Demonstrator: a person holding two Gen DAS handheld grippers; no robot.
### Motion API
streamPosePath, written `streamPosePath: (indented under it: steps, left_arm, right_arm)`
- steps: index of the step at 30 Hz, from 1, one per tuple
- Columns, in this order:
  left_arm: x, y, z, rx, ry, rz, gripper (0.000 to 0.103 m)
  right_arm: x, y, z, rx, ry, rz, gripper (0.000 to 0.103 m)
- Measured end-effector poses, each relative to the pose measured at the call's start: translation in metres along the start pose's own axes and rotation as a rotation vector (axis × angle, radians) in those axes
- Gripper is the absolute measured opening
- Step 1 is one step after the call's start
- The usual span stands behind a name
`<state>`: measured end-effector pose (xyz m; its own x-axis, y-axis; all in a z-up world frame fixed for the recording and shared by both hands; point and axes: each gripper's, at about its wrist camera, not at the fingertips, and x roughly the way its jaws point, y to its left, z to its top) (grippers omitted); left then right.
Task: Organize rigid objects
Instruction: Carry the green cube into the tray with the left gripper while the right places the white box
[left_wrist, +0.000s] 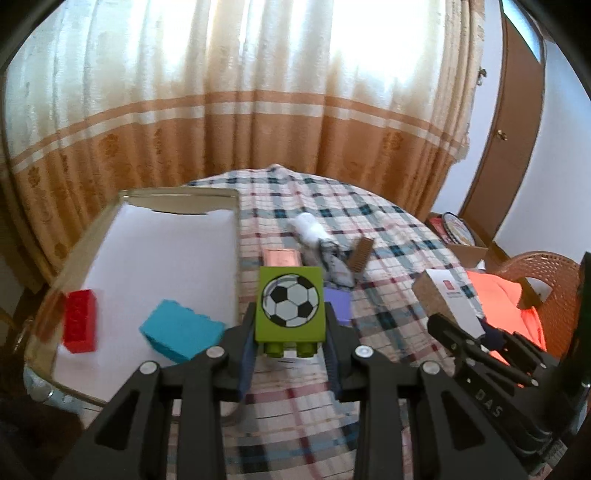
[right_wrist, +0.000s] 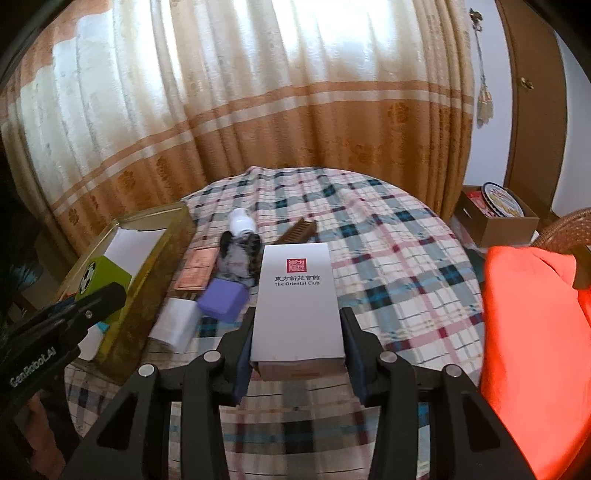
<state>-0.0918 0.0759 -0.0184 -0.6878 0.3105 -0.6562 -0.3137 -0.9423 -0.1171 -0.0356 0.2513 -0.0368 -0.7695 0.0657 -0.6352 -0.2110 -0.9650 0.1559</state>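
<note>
Gold tin (left_wrist: 110, 225) is filling: red brick (left_wrist: 80, 321) and blue block (left_wrist: 181, 332) lying inside.
I'm holding the white box (right_wrist: 297, 306) clamped in my right gripper (right_wrist: 298, 354), the green football block (left_wrist: 291, 306) pinched in my left gripper (left_wrist: 291, 354); purple block (right_wrist: 223, 298), comb (right_wrist: 297, 230) and more are waiting on the tablecloth (right_wrist: 388, 258).

Three toy blocks (left_wrist: 290, 304), one tray (left_wrist: 177, 192), one white box (right_wrist: 298, 295), one comb (right_wrist: 297, 227)
</note>
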Motion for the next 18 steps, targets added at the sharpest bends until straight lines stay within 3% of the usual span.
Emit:
streamPosePath:
  steps: [8, 18]
  left_arm:
    - [-0.011, 0.036, 0.004, -0.033, -0.027, 0.096, 0.031]
    - [-0.016, 0.081, 0.008, -0.1, -0.027, 0.154, 0.031]
  right_arm:
    - [-0.002, 0.041, 0.007, -0.062, -0.011, 0.047, 0.046]
    - [-0.003, 0.095, 0.017, -0.133, -0.031, 0.118, 0.046]
